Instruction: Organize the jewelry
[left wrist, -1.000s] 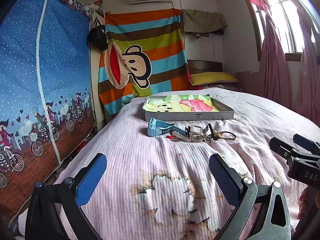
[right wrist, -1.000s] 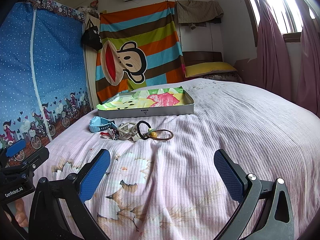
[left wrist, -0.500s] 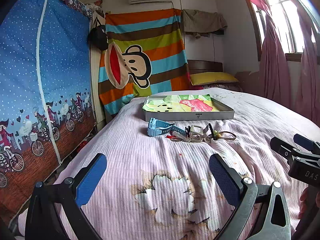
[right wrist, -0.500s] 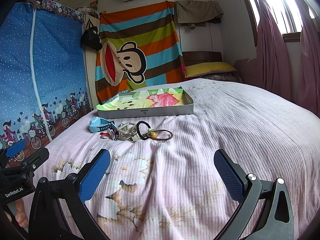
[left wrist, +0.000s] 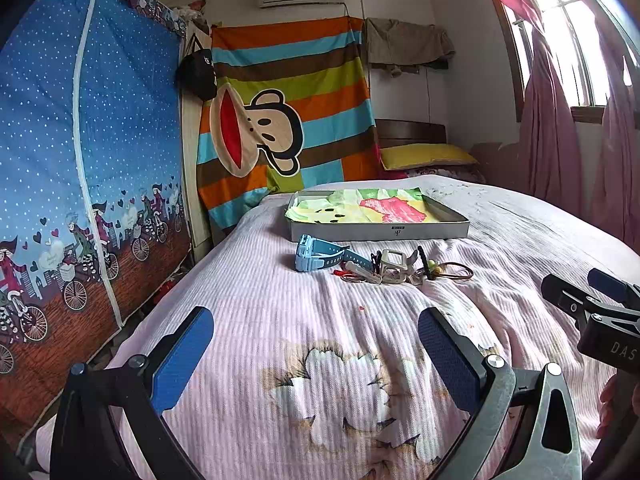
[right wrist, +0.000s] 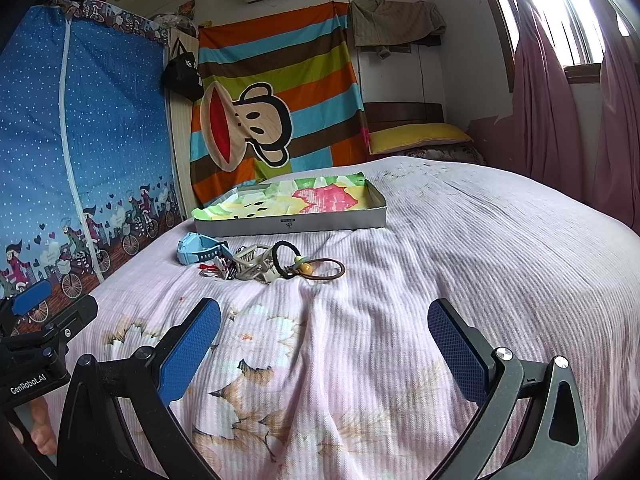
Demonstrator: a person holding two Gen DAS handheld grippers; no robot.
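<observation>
On the pink bed lies a small heap: a light blue watch (left wrist: 316, 258) (right wrist: 200, 253), a pale watch case (left wrist: 394, 263), black and brown hair ties (right wrist: 316, 268) with a yellow bead, and small clips. Behind it stands a shallow grey tray (left wrist: 380, 233) (right wrist: 292, 225) lined with colourful cloth. My left gripper (left wrist: 316, 340) hovers open over the bedspread, well short of the heap. My right gripper (right wrist: 324, 334) is open too, empty, equally far back. Each gripper shows at the edge of the other's view.
A blue zip wardrobe (left wrist: 80, 160) stands along the bed's left side. A striped monkey cloth (left wrist: 280, 120) hangs on the far wall. A yellow pillow (left wrist: 428, 156) lies at the bed's head, and pink curtains (left wrist: 552, 140) hang at right. A person's fingers (right wrist: 40, 436) hold the left gripper's handle.
</observation>
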